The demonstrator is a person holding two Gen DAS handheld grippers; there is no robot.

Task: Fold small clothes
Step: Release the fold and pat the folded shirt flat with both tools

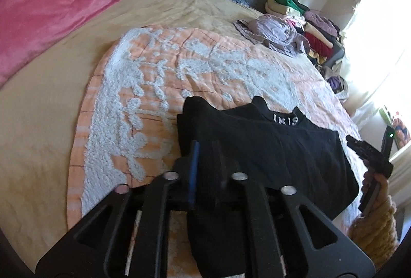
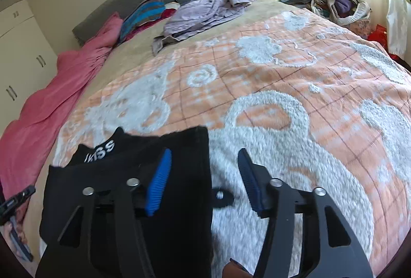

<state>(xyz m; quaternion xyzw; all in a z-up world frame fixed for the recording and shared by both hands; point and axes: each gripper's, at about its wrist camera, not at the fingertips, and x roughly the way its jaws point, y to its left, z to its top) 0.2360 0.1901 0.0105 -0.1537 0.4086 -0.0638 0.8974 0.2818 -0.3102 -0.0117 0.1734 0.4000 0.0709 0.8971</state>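
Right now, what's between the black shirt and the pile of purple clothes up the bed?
Only the orange-and-white blanket, then a strip of tan sheet; nothing else lies between the black shirt and the purple clothes, as the right wrist view shows.

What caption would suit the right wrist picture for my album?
Open right gripper poised over the edge of a folded black garment on an orange-and-white blanket.

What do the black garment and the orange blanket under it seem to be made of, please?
Black garment: likely soft matte knit, limp and without sheen. Orange blanket: seemingly plush fleece with raised white tufted patterns, fuzzy pile visible.
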